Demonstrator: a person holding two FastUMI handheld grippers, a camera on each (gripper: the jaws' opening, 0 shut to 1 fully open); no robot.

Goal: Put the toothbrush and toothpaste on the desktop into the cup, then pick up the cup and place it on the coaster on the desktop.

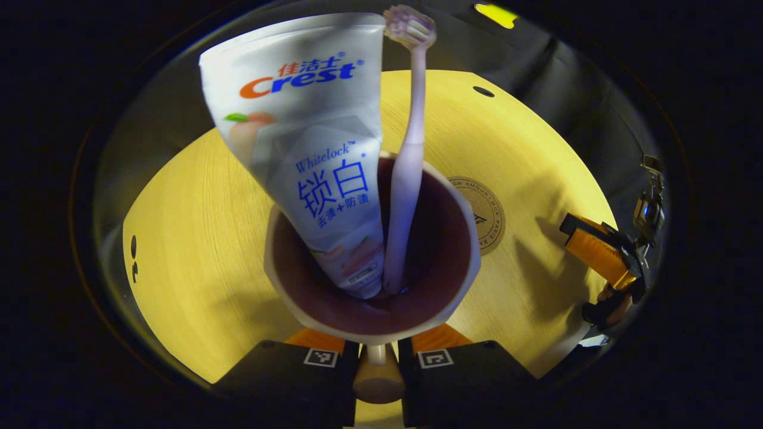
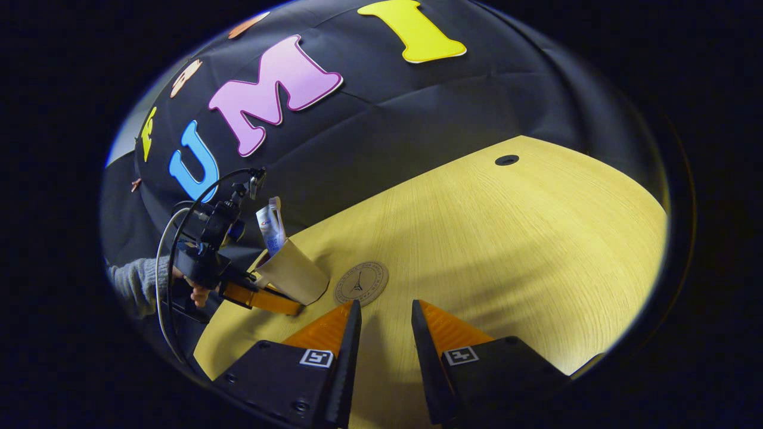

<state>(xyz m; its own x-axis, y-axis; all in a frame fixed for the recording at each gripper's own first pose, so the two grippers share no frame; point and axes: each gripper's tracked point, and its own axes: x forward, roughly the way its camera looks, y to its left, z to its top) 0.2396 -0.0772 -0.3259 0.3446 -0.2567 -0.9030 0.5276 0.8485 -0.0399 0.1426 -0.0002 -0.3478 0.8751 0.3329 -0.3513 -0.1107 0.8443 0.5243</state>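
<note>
Desktop (image 2: 506, 238) of pale yellow wood grain fills the lower part of both views, with a small dark round hole (image 2: 506, 159) near its far edge and the black cloth wall (image 2: 417, 119) rising behind it. On the wood lies the round coaster (image 2: 361, 283), flat and bare. The left gripper view looks down into the cup (image 1: 459, 280), whose handle sits pinched between the left gripper (image 1: 378, 357) fingers; the toothpaste (image 1: 310, 131) tube and the toothbrush (image 1: 411, 167) stand inside it, leaning, bristles up. The coaster shows just beyond the cup's rim on that side. The right gripper view gives what the other cannot: the cup is tilted, just beside the coaster, its base edge close to the coaster's rim; whether it touches the wood I cannot tell. A hand with a grey sleeve (image 2: 134, 283) holds that gripper. The right gripper (image 2: 381, 313) hovers over the desktop near the coaster, jaws narrowly apart with nothing between them.
</note>
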